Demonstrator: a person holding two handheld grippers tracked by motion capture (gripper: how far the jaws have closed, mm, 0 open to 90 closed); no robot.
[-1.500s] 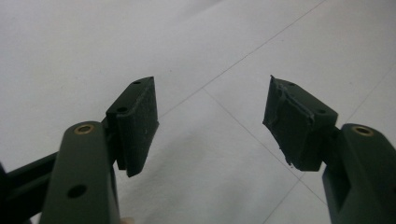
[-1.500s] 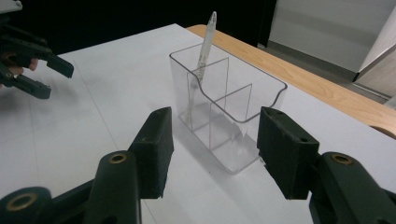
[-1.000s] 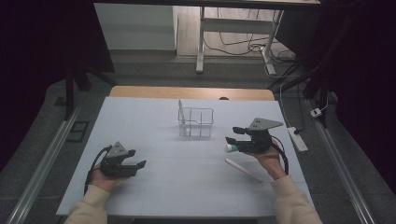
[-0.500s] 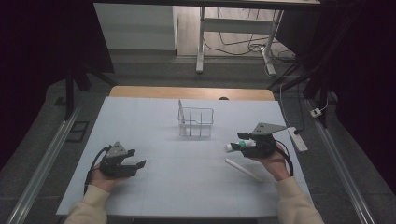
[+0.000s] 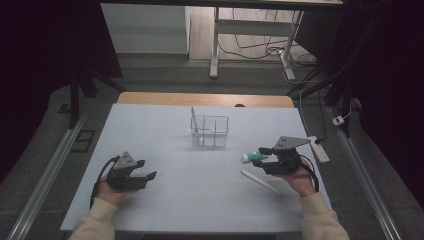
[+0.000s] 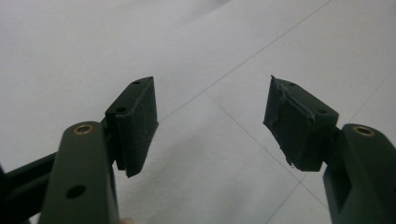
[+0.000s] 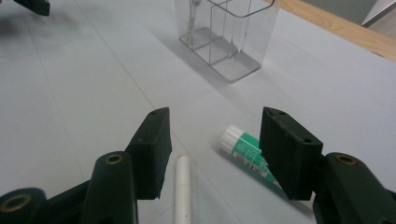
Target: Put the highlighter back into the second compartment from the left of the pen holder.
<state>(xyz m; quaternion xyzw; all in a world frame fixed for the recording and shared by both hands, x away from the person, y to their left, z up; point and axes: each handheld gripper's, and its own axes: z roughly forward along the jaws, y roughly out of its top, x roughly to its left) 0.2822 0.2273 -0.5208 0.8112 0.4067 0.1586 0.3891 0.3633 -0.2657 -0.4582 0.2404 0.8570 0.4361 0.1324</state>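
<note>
- Right hand-held gripper (image 7: 212, 149) hangs low over the desk (image 5: 165, 135) with jaws spread wide, gripping nothing.
- Glue stick (image 7: 245, 151) lies on the desk just beside the right jaw, partly behind it.
- White pen (image 7: 182, 186) lies between the jaws.
- Clear organizer (image 7: 226, 35) stands beyond them.
- Left hand-held gripper (image 6: 210, 123) is open and empty at the desk's left.

Green-and-white glue stick (image 7: 247, 151), white pen (image 7: 182, 186)
</note>
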